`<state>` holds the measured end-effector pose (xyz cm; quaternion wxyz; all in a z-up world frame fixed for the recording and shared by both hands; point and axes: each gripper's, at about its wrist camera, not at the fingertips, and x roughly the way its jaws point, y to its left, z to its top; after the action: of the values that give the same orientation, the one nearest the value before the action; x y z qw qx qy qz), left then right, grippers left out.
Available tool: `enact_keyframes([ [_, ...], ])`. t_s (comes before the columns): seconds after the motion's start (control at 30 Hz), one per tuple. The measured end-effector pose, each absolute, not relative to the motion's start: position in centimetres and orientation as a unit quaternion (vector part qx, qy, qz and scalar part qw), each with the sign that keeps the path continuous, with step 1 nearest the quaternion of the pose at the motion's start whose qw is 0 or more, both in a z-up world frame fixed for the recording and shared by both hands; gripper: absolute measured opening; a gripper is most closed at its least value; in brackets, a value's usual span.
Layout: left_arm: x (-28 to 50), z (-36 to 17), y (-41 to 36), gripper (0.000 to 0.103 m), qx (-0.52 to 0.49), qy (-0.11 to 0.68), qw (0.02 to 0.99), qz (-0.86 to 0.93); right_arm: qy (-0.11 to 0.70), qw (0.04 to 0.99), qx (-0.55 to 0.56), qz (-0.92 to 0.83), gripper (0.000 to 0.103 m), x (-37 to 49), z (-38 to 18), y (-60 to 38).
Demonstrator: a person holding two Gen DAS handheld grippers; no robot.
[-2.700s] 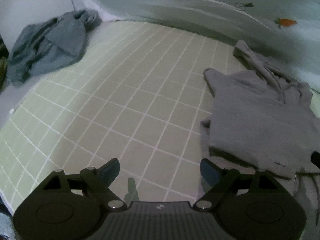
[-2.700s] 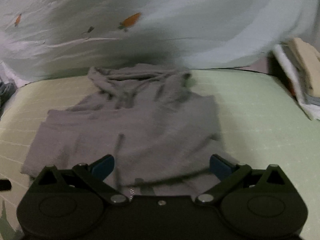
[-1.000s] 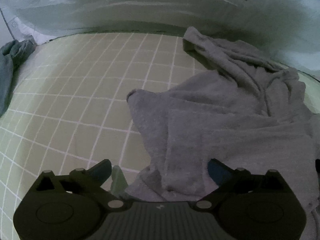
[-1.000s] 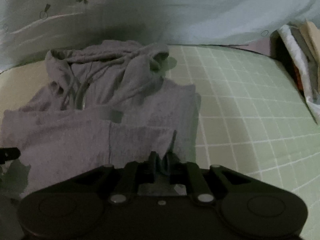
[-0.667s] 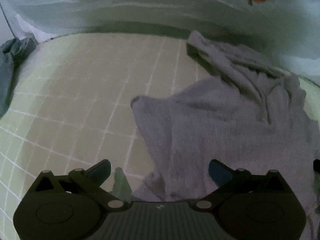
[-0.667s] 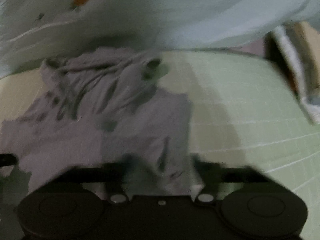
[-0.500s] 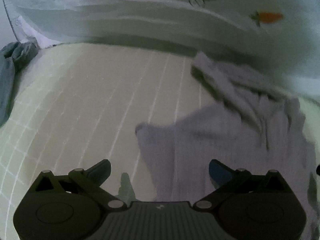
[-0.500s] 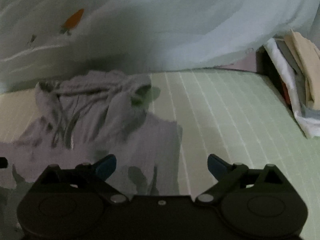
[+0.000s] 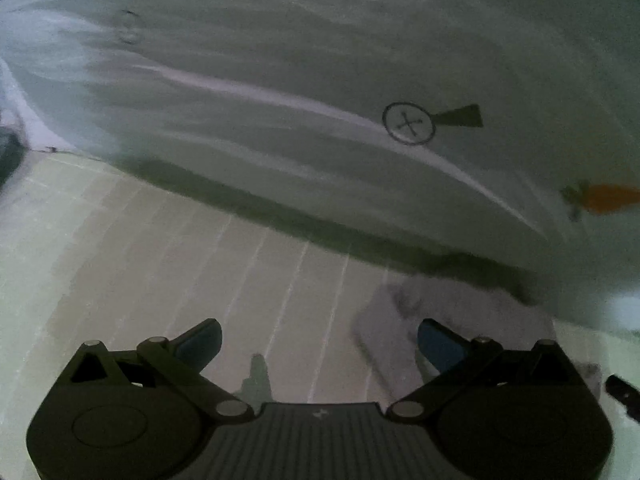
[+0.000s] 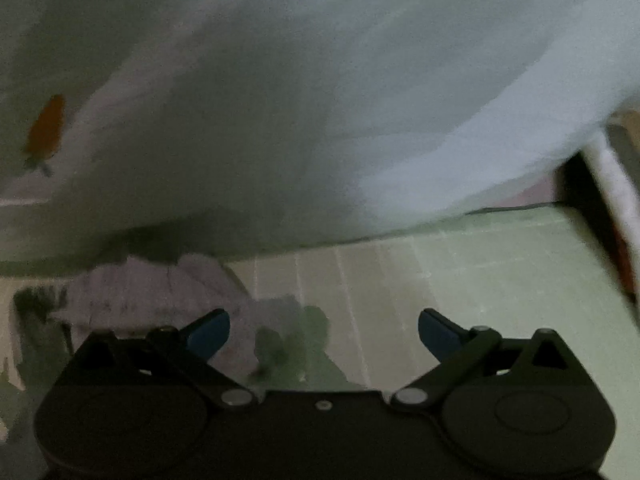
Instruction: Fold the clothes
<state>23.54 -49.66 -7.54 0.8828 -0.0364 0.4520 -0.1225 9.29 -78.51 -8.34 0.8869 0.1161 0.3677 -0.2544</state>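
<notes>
A grey hooded garment (image 9: 460, 312) lies crumpled on a pale green bed sheet with a white grid. Only its far part shows, soft and blurred, bunched into folds close under a hanging pale quilt. In the left wrist view it sits low and to the right; in the right wrist view the same grey cloth (image 10: 152, 292) lies low and to the left, with dark creases at its left edge.
</notes>
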Motion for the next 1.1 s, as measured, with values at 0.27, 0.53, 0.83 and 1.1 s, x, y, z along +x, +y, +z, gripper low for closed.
enact_keyframes([
  [0.27,25.5,-11.5,-52.1,0.103,0.114,0.483,0.867,-0.054,0.466,0.845,0.067,-0.254,0.102,11.6,-11.8,-79.8],
  [0.53,22.5,-8.6,-50.8,0.103,0.086,0.415,0.904,-0.049,0.411,0.856,-0.036,-0.311,0.102,8.8,-9.0,-79.0],
  [0.83,13.9,-4.2,-48.0,0.103,0.081,0.326,0.94,-0.061,0.267,0.891,-0.098,-0.354,0.101,0.8,-3.4,-74.6],
  [1.1,6.0,-2.4,-44.9,0.103,0.082,0.29,0.951,-0.076,0.235,0.894,-0.098,-0.369,0.101,-8.1,-3.1,-71.4],
])
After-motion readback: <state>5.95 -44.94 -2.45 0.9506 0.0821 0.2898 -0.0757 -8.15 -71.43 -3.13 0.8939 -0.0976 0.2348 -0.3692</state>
